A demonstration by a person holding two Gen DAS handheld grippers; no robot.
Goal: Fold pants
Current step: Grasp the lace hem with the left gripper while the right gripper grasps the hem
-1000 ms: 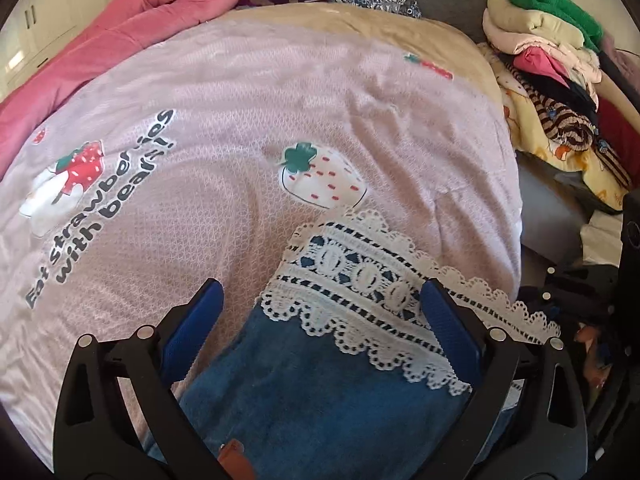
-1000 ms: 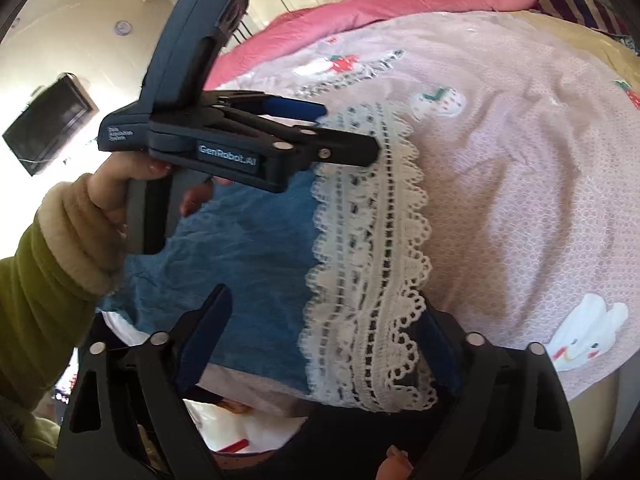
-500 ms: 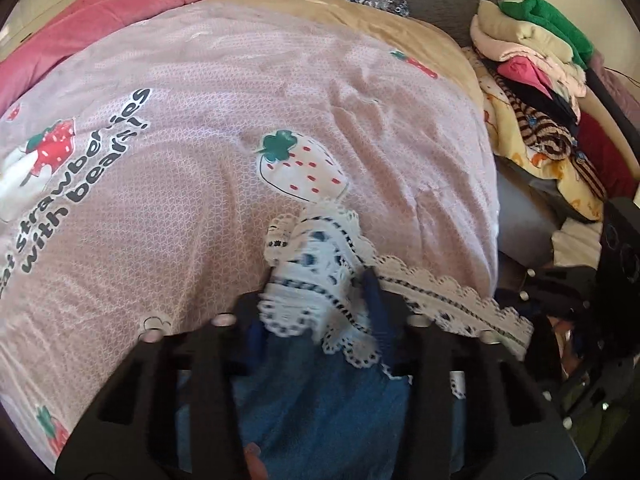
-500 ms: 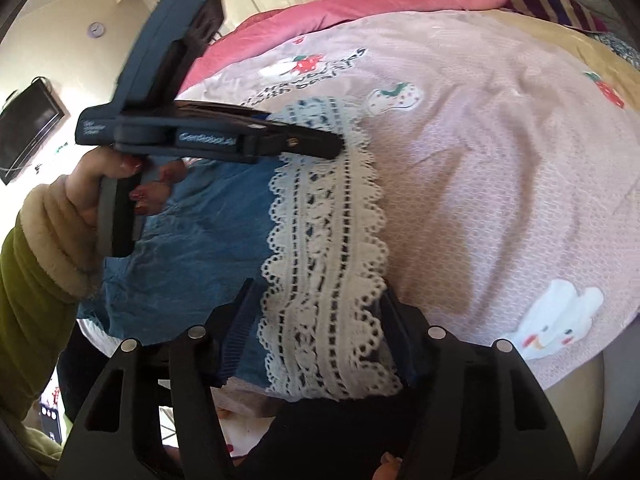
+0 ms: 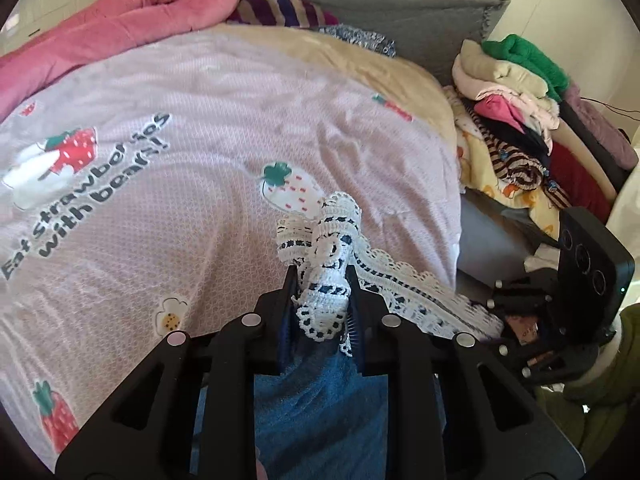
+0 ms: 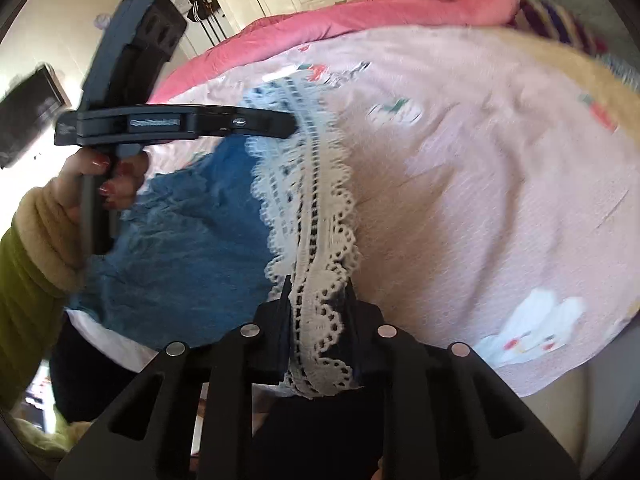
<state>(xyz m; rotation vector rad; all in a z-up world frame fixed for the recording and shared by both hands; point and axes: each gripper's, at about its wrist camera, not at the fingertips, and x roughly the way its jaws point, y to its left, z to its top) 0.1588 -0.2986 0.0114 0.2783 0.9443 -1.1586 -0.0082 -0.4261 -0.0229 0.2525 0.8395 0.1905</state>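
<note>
Blue denim pants (image 5: 320, 408) with a white lace hem (image 5: 324, 240) lie at the near edge of a pink strawberry blanket (image 5: 180, 208). My left gripper (image 5: 322, 276) has its jaws closing, and the bunched lace is pinched between the pads. In the right wrist view the lace hem (image 6: 312, 208) runs as a band from the left gripper (image 6: 290, 126) down to my right gripper (image 6: 318, 284). The right jaws are closing too, with the lace pressed between them. The denim (image 6: 192, 248) sags to the left of the band.
A person's hand (image 6: 100, 176) in a green sleeve holds the left gripper's handle. A pink quilt (image 5: 120, 28) lies along the bed's far side. A pile of folded clothes (image 5: 512, 120) stands to the right of the bed, beside a grey headboard (image 5: 400, 4).
Both grippers stood wide around the lace hem and have since closed onto it. The left gripper has lifted a little, and the hem is bunched and raised off the blanket.
</note>
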